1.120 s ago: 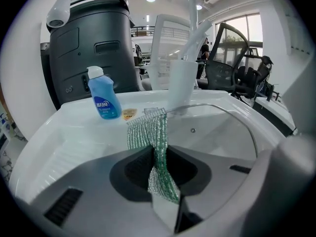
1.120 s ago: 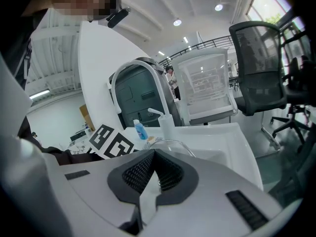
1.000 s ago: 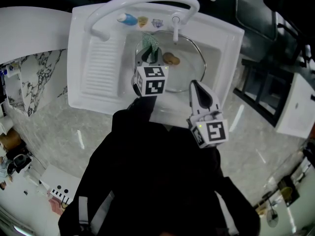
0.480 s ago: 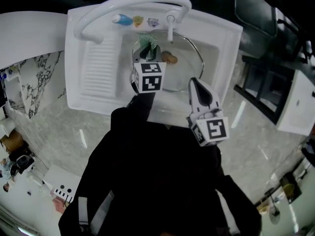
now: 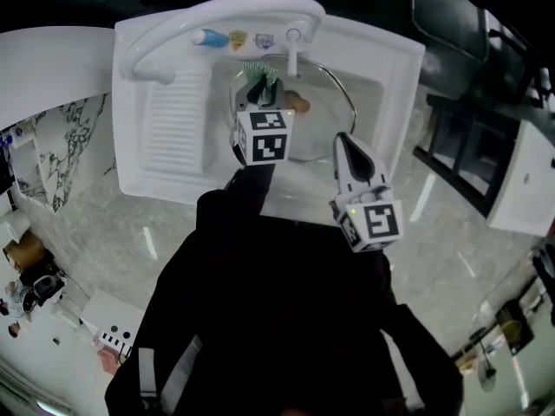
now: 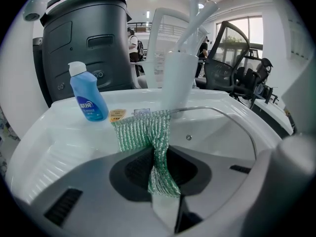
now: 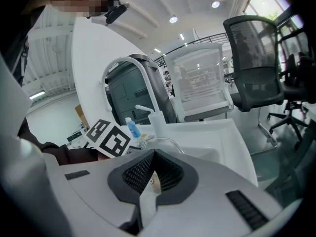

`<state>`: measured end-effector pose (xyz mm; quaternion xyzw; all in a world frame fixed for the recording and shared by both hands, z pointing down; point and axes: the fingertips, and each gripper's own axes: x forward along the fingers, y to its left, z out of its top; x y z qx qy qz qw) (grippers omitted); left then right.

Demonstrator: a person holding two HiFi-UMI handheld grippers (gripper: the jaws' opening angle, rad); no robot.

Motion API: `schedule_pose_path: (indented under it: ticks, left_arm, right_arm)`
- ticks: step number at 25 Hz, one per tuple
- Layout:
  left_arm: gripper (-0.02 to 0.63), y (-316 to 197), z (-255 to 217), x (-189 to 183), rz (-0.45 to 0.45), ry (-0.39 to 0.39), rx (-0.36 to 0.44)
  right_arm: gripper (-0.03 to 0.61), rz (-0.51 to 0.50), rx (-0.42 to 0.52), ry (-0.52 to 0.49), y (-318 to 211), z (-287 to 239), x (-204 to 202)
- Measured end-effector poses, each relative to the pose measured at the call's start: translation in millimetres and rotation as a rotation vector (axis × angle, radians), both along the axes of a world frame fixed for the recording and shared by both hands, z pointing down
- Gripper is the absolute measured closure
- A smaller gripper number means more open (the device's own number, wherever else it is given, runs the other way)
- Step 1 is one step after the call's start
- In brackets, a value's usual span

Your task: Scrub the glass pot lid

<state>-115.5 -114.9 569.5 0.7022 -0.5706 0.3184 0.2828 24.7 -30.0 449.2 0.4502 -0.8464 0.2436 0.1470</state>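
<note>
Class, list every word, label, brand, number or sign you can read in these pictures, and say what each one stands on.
No text here can be read with certainty.
Blue bottle: white print on its label, too blurred to read.
Yellow label and pale label on the sink ledge: too small to read.
Marker cubes: black-and-white square patterns only, no words or numbers.

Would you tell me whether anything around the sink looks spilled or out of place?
Nothing stands out. The glass lid lies in the sink, the blue bottle stands upright on the ledge, and the left gripper pinches the green cloth.
</note>
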Motion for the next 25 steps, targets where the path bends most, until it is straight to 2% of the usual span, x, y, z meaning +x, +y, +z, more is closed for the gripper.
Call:
schedule_pose_path:
  ticks: [11, 25]
  left_arm:
    - [0.537, -3.0, 0.3, 5.7, 0.003, -0.041, 0.018]
    - [0.537, -4.9, -3.6, 18.0, 0.026, -0.031, 0.031]
  right_arm:
    - [0.577, 0.018, -0.016, 0.007, -5.3, 6.4, 9.0]
    - [0.575, 0.033, -0.016, 0.013, -4.3, 7.2, 16.0]
